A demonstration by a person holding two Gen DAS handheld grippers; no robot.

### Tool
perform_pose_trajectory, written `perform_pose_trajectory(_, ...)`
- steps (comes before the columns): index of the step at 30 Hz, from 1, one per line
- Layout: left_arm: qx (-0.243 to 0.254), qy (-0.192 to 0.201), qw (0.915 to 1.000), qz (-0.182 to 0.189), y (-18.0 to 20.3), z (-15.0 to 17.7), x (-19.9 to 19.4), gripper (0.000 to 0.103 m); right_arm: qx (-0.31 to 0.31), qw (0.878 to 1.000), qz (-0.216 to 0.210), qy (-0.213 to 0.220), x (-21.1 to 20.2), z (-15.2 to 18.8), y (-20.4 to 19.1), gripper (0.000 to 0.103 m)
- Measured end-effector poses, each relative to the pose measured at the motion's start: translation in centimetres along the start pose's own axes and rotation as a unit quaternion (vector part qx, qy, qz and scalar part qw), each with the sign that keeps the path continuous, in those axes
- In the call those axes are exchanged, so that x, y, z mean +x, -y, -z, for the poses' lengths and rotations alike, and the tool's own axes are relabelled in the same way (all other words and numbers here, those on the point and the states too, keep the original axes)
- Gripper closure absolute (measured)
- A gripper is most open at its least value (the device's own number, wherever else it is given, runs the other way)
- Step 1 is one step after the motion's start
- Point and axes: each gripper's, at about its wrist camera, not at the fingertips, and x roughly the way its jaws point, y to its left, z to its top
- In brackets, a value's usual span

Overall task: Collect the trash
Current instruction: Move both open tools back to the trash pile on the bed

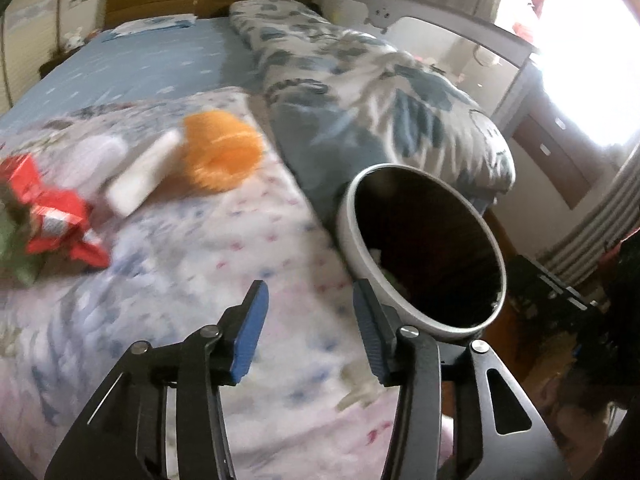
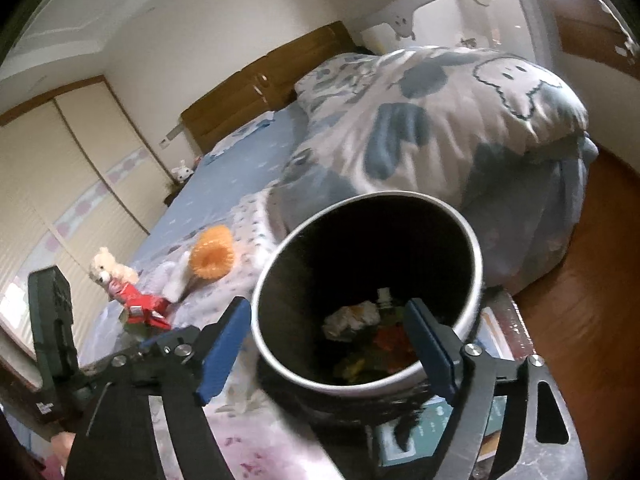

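Trash bin stands at the bed's edge, crumpled paper inside; red wrapper lies on the bed. Both grippers, left and right, have fingers wide apart, empty.

**Blown-out window, smeared bed**

Daylight floods from the window at my upper right, washing it to white glare. Motion blur smears the orange netting and red wrapper. Fisheye bends every edge; corners go black.

Round bin holds crumpled trash, red wrapper on bed
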Motion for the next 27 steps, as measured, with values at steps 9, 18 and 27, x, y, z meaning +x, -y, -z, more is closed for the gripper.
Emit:
perform_pose_trajectory(9, -0.052, 0.003, 0.9981, -0.033, -5.6, 2.9, -2.5, 0.059, -0.025, 0.999, -0.031, -0.021, 1.6, 1.6, -4.4, 0.018)
perform_pose_trajectory(18, -0.098, 0.019, 0.9928, -0.066, -10.7, 4.4, -4.8, 0.056, -0.059, 0.996, -0.053, -0.039, 3.3, 3.0, -8.6, 0.017)
perform_pose_trajectory(27, -0.121, 0.026, 0.9893, -0.077, -13.2, 4.5, -5.6, 0.052, -0.078, 0.994, -0.064, -0.052, 5.4, 3.1, -11.2, 0.017)
